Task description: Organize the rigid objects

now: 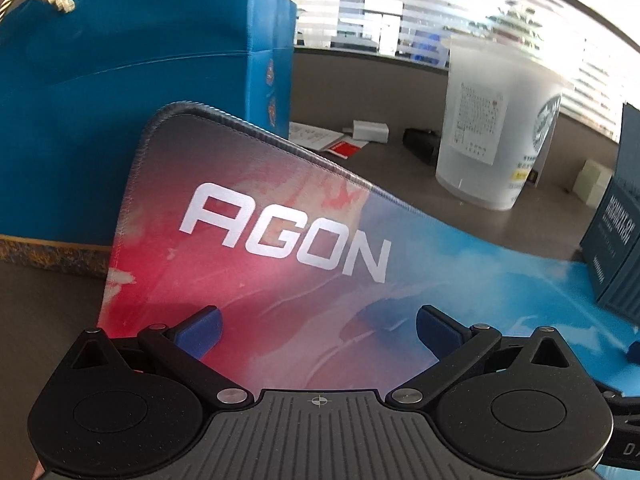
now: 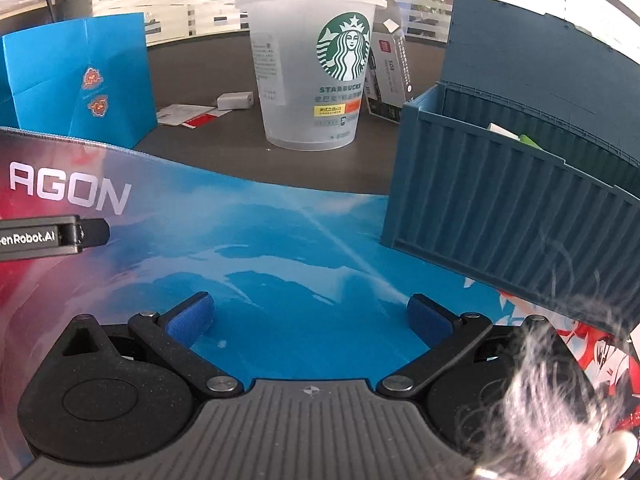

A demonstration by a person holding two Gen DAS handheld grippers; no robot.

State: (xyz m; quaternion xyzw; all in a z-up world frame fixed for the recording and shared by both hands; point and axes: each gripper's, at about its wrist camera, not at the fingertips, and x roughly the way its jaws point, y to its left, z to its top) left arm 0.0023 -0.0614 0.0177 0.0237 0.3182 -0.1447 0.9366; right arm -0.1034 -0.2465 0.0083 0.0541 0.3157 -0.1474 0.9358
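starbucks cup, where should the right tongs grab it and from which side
Probably the lower wall of the Starbucks cup, approached head-on from the mat side. It stands upright and tapers downward, so the open right tongs span it more easily there. The teal container box crowds its right; the flared rim looks wide.

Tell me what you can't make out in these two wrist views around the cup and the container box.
- Container box contents: right wrist view, its front wall hides all but a pale scrap and a green tip.
- Cup label small print: too small in both views.
- Blue paper bag: left wrist view, cut off by the frame edge and hidden low down by the mouse pad.
- Lower right corner: right wrist view, a blurred whitish tuft covers it.
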